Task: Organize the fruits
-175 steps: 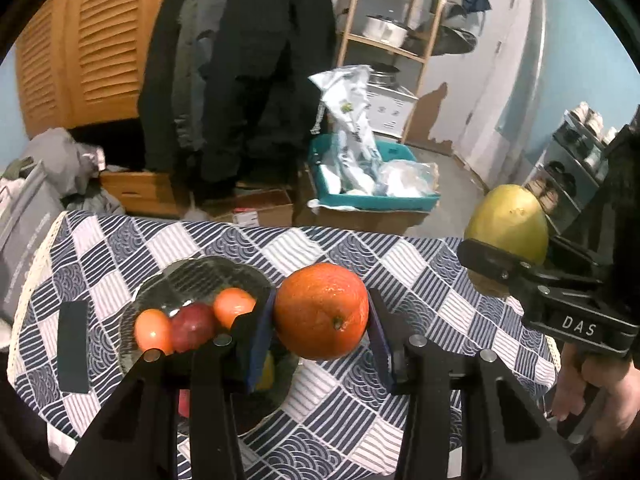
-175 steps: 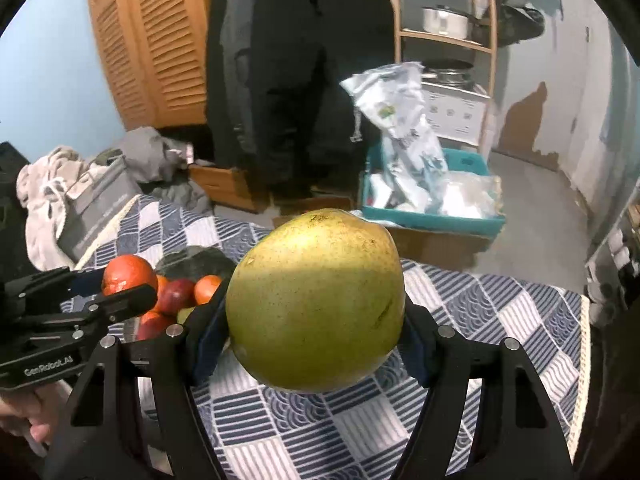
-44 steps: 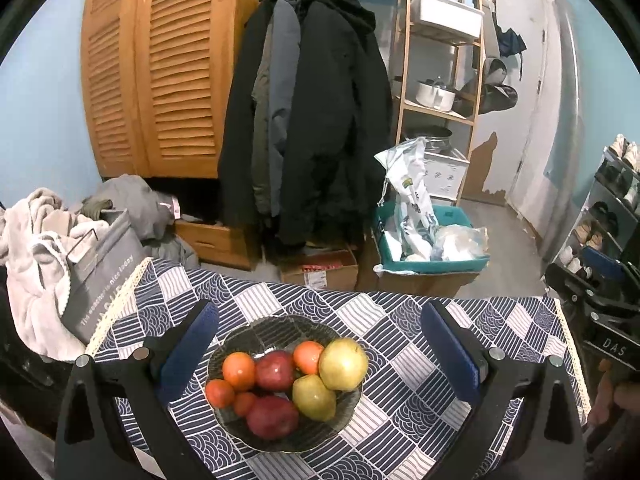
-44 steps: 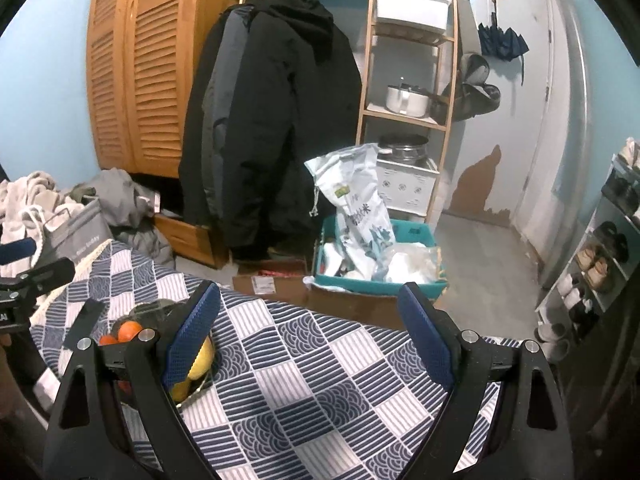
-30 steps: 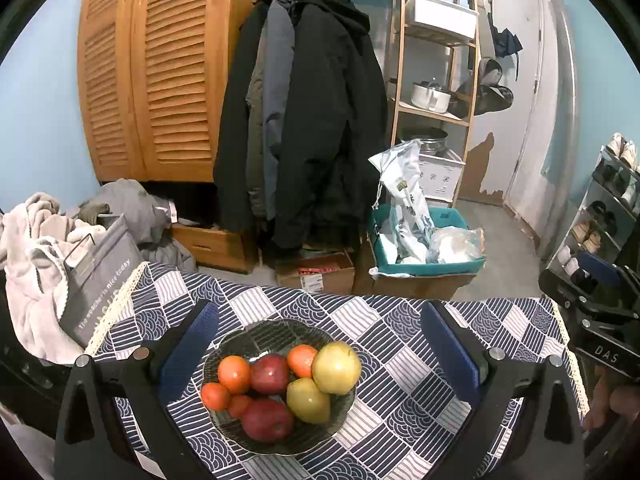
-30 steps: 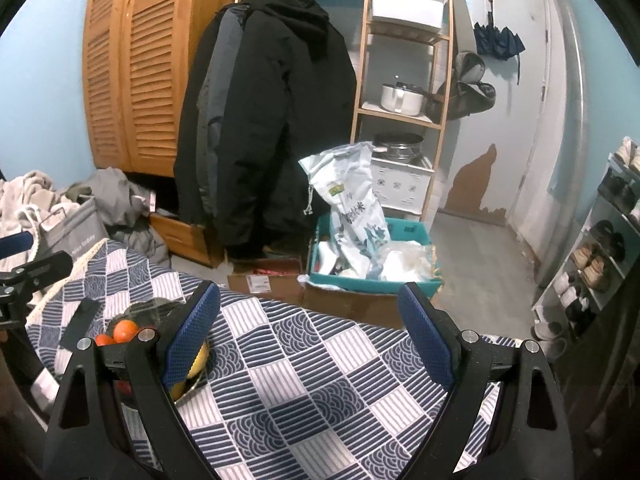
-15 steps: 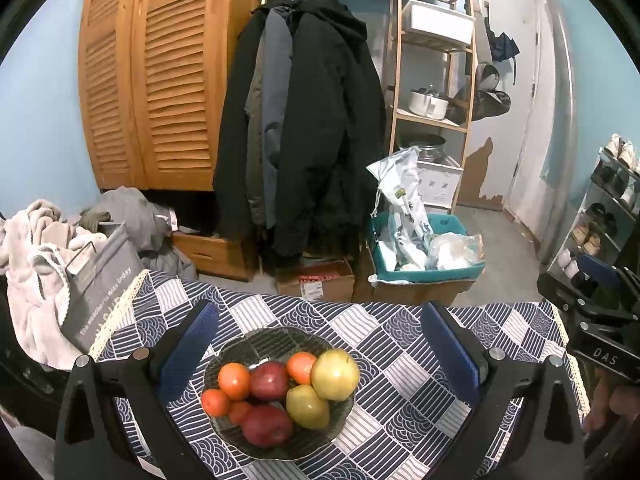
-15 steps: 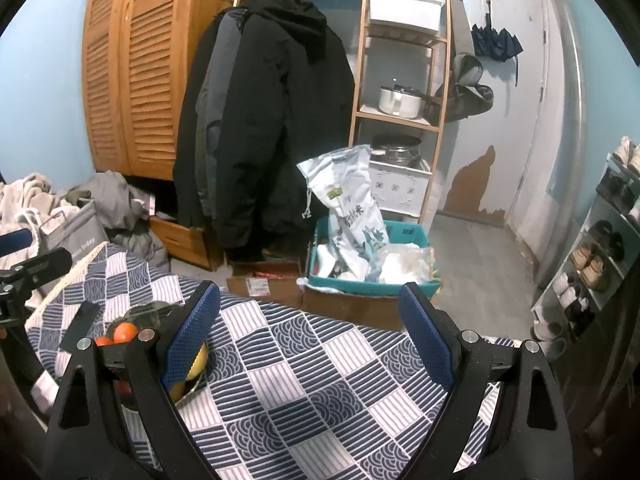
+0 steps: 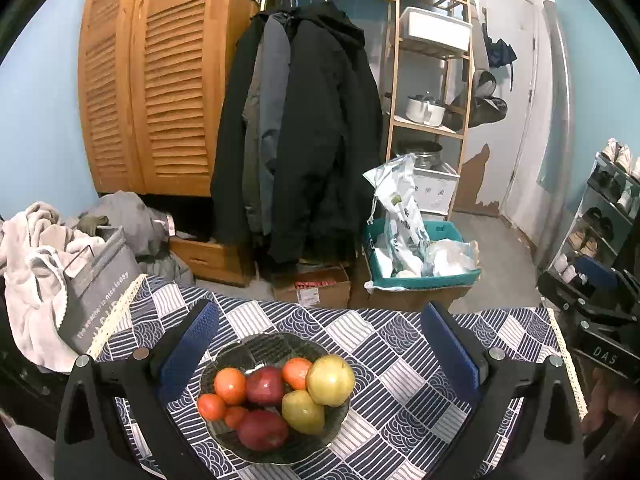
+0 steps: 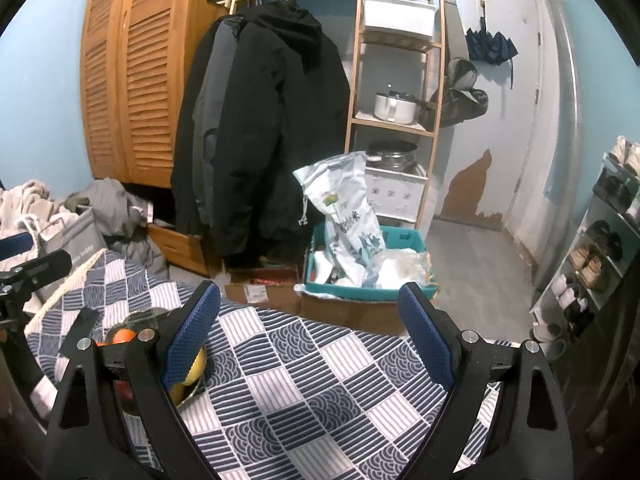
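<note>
The bowl of fruit lies directly between and below the released left gripper, nearer the tablecloth's left edge, while the empty, spread right gripper seems well aside.

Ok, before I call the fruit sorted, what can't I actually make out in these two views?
- Bowl, right wrist view: mostly behind the right gripper's left finger; only an orange and some yellow fruit show.
- Bowl bottom, left wrist view: piled fruit hides anything underneath.
- Near table edge: cut off by the frame and both gripper bodies.
- Left gripper: open, empty.
</note>
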`<state>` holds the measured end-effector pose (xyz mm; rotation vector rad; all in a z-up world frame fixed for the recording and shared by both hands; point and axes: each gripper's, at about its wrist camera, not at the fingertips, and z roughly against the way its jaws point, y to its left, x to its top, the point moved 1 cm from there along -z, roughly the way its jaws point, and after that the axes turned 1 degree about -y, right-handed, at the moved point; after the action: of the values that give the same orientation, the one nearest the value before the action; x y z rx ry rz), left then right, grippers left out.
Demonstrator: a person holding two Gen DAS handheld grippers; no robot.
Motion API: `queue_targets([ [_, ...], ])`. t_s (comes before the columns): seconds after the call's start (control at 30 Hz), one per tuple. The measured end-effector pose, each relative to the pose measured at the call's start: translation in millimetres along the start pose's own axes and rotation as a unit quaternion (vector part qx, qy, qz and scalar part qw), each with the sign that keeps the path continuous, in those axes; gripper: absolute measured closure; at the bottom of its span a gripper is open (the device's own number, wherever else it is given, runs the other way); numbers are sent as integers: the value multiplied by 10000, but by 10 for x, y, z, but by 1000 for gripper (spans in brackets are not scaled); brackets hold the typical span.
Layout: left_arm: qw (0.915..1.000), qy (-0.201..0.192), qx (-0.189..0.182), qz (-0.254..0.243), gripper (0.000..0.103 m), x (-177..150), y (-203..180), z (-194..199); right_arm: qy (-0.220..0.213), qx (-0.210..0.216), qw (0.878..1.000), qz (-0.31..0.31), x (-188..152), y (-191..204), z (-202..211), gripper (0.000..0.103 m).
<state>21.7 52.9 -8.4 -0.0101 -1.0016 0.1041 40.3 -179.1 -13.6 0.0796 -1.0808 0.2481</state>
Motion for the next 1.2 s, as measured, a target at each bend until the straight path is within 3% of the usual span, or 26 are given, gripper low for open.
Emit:
queue_targets([
  [0.9,9999,-127,6,13,1,-9,-27,46,-201,-16,9998,-13,47,-1,69,14],
  [1.2,9997,-102,224,4,1,-24,0,33,-202,-23,9998,-11,47,-3,69,14],
])
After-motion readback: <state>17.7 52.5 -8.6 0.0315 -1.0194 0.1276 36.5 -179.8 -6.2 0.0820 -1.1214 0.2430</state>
